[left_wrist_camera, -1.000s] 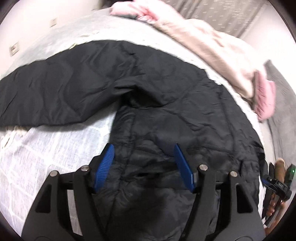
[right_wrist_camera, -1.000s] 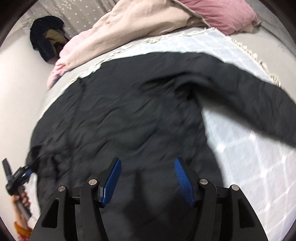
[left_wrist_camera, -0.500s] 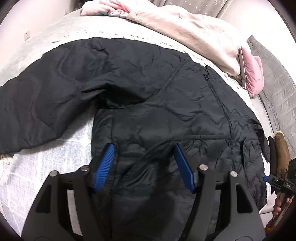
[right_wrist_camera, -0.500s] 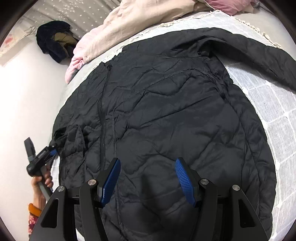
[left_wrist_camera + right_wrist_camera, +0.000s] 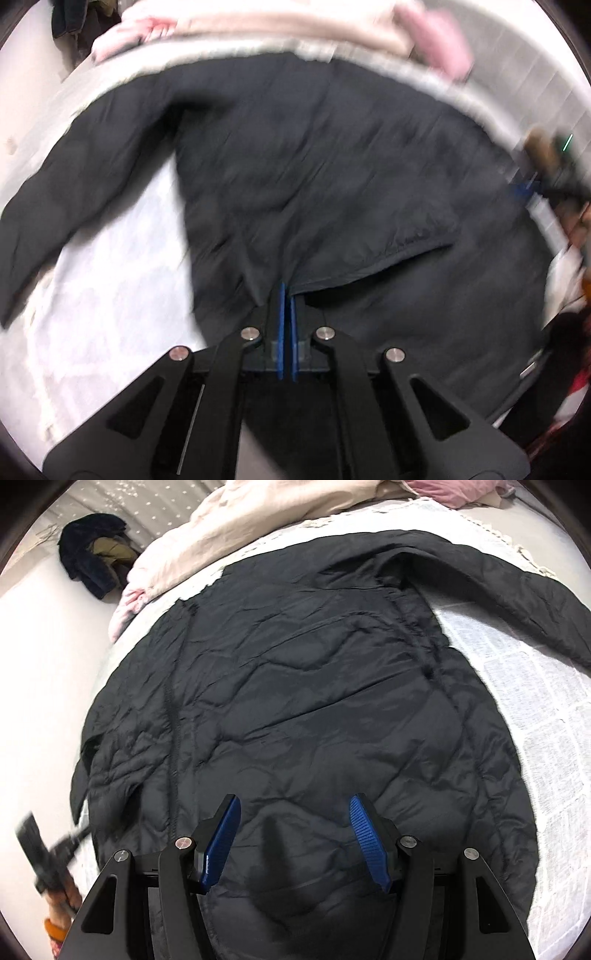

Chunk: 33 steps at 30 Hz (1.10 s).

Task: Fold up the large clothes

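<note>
Left wrist view: left claw is clamped on the black jacket's hem at six o'clock; right claw hovers apart over it.

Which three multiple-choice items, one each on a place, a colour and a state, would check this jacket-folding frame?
1. Where does the black jacket lie?
A. spread on the white quilted cover
B. on a hanger
C. in a basket

2. What colour are the gripper pads?
A. red
B. blue
C. yellow

3. How do the right gripper's jaws stand?
A. shut flat together
B. clamped on a pillow
C. apart above the jacket

Answers: 1 A, the jacket lies flat with a sleeve stretched over the cover. 2 B, both ribbed pads show blue. 3 C, a wide gap shows between the pads.
</note>
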{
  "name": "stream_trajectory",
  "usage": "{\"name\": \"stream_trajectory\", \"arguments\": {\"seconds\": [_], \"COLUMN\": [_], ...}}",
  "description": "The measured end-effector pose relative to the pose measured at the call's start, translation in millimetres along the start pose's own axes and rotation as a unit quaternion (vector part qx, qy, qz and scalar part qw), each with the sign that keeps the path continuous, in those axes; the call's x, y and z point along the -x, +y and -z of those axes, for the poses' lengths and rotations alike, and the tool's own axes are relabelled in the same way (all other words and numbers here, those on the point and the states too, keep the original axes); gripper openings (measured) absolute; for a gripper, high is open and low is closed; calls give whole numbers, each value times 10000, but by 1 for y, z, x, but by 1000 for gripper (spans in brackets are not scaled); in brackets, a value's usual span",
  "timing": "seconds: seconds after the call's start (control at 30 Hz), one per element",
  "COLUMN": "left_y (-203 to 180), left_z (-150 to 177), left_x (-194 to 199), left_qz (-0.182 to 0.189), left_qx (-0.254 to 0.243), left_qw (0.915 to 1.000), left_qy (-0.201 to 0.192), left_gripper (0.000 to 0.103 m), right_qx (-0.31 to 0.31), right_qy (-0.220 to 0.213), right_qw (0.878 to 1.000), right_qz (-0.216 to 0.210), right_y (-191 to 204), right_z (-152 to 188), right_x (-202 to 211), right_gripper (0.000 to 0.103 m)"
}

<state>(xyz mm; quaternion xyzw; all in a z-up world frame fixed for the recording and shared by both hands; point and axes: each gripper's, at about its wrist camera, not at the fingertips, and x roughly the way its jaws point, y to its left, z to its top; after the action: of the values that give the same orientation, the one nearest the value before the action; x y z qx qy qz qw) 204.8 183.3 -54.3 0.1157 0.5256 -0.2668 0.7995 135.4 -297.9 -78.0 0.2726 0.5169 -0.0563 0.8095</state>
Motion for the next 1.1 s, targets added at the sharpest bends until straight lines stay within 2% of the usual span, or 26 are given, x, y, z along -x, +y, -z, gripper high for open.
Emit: {"name": "stream_trajectory", "arguments": {"seconds": [0.13, 0.2, 0.27, 0.33, 0.37, 0.47, 0.57, 0.63, 0.7, 0.73, 0.8, 0.87, 0.93, 1.1], "left_y": [8, 3, -6, -16, -24, -48, -72, -83, -89, -94, -115, -127, -139, -177], "left_z": [2, -7, -15, -21, -27, -41, -52, -51, -39, -33, -27, -32, -43, -92], "left_x": [12, 28, 43, 59, 65, 68, 46, 16, -31, -44, -42, -34, -21, 0], "left_qz": [72, 151, 207, 390, 522, 897, 898, 712, 472, 380, 67, 76, 212, 724], "left_qx": [307, 378, 383, 316, 276, 241, 193, 163, 191, 125, -479, -581, -563, -512], "left_qw": [9995, 9992, 9988, 9971, 9955, 9911, 9919, 9958, 9982, 9974, 9972, 9958, 9965, 9958], "left_qy": [59, -53, -221, -570, -737, -955, -876, -550, 307, 594, 563, 697, 579, -218], "left_gripper": [6, 13, 35, 51, 54, 55, 55, 55, 55, 55, 55, 55, 56, 64], "right_qx": [-229, -277, -268, -221, -211, -231, -435, -643, -805, -880, -1017, -1000, -910, -1078], "right_qy": [56, 43, -34, -199, -268, -465, -727, -792, -812, -807, -764, -729, -695, -305], "right_qw": [9997, 9996, 9996, 9995, 9994, 9986, 9963, 9947, 9925, 9915, 9902, 9904, 9914, 9914], "right_qz": [54, 50, 47, 69, 89, 140, 114, -151, -432, -519, -573, -622, -626, -682], "right_y": [-15, -19, -23, -26, -28, -35, -48, -60, -69, -73, -77, -77, -74, -62], "right_z": [-4, -6, -9, -15, -18, -30, -49, -57, -64, -66, -68, -70, -71, -63], "right_x": [-4, -1, 5, 14, 17, 24, 24, 23, 19, 18, 13, 10, 7, 2], "right_gripper": [63, 63, 63, 63, 63, 63, 63, 63, 63, 63, 63, 63, 63, 63]}}
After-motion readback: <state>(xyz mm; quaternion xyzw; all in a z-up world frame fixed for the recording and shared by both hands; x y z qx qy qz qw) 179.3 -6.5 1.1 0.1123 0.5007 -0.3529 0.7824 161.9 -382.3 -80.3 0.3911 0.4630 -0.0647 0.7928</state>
